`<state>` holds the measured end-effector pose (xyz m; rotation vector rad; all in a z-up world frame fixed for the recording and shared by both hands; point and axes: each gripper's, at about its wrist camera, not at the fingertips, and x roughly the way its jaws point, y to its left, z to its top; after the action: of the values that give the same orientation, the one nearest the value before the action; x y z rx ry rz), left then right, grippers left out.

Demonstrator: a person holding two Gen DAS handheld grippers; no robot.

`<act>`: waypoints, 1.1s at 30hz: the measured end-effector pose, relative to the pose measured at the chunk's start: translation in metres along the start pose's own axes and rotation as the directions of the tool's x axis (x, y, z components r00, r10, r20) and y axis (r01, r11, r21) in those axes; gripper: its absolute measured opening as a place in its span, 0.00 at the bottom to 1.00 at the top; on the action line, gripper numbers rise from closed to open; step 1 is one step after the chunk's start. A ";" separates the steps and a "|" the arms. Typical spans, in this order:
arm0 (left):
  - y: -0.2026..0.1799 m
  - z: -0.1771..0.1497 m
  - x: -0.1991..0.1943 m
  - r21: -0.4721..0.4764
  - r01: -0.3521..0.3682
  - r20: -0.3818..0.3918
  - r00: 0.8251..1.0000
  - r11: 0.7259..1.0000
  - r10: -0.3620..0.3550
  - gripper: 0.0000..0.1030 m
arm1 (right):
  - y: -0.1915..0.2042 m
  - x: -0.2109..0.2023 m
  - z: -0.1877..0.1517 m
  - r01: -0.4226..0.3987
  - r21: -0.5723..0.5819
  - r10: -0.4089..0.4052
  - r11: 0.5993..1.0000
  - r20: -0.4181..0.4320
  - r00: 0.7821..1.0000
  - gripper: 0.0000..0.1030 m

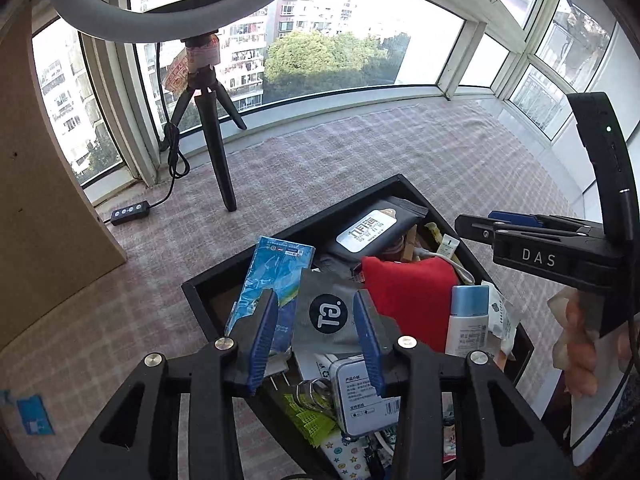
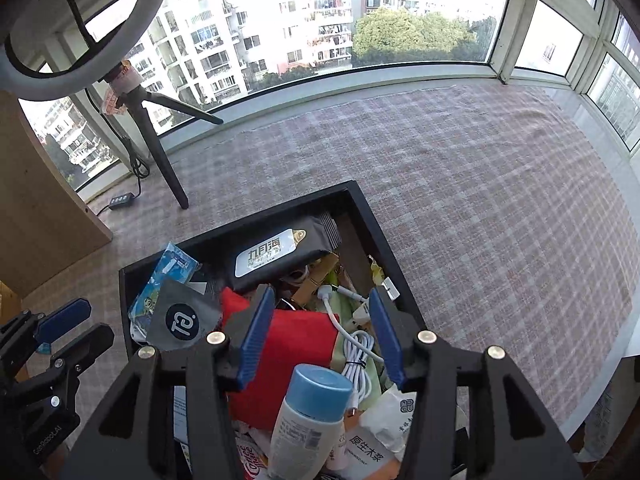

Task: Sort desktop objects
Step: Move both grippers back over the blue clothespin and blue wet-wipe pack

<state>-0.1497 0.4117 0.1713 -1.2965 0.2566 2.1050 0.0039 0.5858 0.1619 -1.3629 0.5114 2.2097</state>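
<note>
A black open box (image 1: 288,232) (image 2: 240,232) sits on the checked cloth, crammed with items. Among them are a grey pouch (image 1: 324,312) (image 2: 182,322), a red pouch (image 1: 412,296) (image 2: 296,344), a blue-capped white bottle (image 1: 468,320) (image 2: 312,412), a dark wipes pack (image 1: 368,230) (image 2: 280,256), a blue packet (image 1: 272,276) and a white cable (image 2: 356,344). My left gripper (image 1: 315,296) hovers open over the grey pouch, gripping nothing. My right gripper (image 2: 321,291) hovers open above the red pouch and cable, also gripping nothing.
A ring light on a black tripod (image 1: 216,136) (image 2: 160,152) stands at the back left, its cable controller (image 1: 130,212) on the cloth. A brown board (image 1: 40,200) rises at the left edge. Windows curve behind. A person's hand (image 1: 576,340) holds the right gripper.
</note>
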 end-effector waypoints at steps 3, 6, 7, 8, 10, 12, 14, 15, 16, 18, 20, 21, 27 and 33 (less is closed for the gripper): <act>0.021 -0.010 -0.007 -0.028 -0.027 0.005 1.000 0.999 0.027 0.36 | 0.017 -0.003 -0.003 -0.021 -0.031 0.021 0.999 0.007 1.000 0.47; 0.050 -0.024 -0.014 -0.069 -0.061 0.000 0.998 0.996 0.061 0.36 | 0.039 -0.004 -0.008 -0.040 -0.072 0.041 0.997 0.012 0.999 0.47; 0.060 -0.028 -0.016 -0.084 -0.074 -0.003 0.997 0.994 0.074 0.36 | 0.048 -0.003 -0.010 -0.047 -0.088 0.048 0.995 0.010 0.999 0.47; 0.072 -0.034 -0.018 -0.099 -0.088 -0.005 0.996 0.991 0.088 0.36 | 0.057 -0.003 -0.011 -0.054 -0.106 0.056 0.993 0.009 0.998 0.47; 0.094 -0.044 -0.024 -0.126 -0.126 -0.010 0.992 0.984 0.126 0.36 | 0.079 -0.003 -0.014 -0.073 -0.150 0.074 0.986 0.004 0.997 0.47; 0.121 -0.056 -0.029 -0.161 -0.159 -0.021 0.987 0.974 0.158 0.36 | 0.102 -0.003 -0.016 -0.096 -0.195 0.098 0.976 0.001 0.995 0.47; 0.148 -0.066 -0.038 -0.202 -0.196 -0.029 0.981 0.959 0.194 0.36 | 0.127 -0.003 -0.019 -0.123 -0.238 0.126 0.964 -0.005 0.992 0.47; 0.162 -0.072 -0.042 -0.222 -0.219 -0.032 0.975 0.950 0.218 0.36 | 0.141 -0.002 -0.021 -0.139 -0.261 0.141 0.955 -0.010 0.990 0.47; 0.176 -0.077 -0.047 -0.242 -0.242 -0.035 0.970 0.940 0.241 0.36 | 0.156 -0.002 -0.022 -0.153 -0.287 0.155 0.946 -0.015 0.988 0.47; 0.204 -0.088 -0.058 -0.286 -0.279 -0.042 0.959 0.916 0.280 0.36 | 0.186 0.000 -0.027 -0.185 -0.349 0.185 0.919 -0.034 0.982 0.47; 0.235 -0.102 -0.068 -0.339 -0.314 -0.056 0.948 0.887 0.315 0.36 | 0.220 0.003 -0.035 -0.216 -0.420 0.210 0.881 -0.061 0.976 0.48; 0.249 -0.108 -0.072 -0.363 -0.334 -0.064 0.940 0.870 0.334 0.36 | 0.236 0.004 -0.040 -0.224 -0.455 0.217 0.862 -0.068 0.974 0.48; 0.327 -0.148 -0.096 -0.504 -0.414 -0.123 0.903 0.758 0.411 0.36 | 0.329 0.006 -0.064 -0.304 -0.627 0.300 0.717 -0.116 0.947 0.51; 0.404 -0.183 -0.102 -0.656 -0.444 -0.208 0.884 0.611 0.418 0.37 | 0.408 0.017 -0.088 -0.359 -0.759 0.350 0.542 -0.185 0.918 0.54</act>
<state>-0.2324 -0.0305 0.1031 -1.8395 -0.2821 2.7459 -0.1778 0.2108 0.1320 -1.8022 -0.2971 2.9555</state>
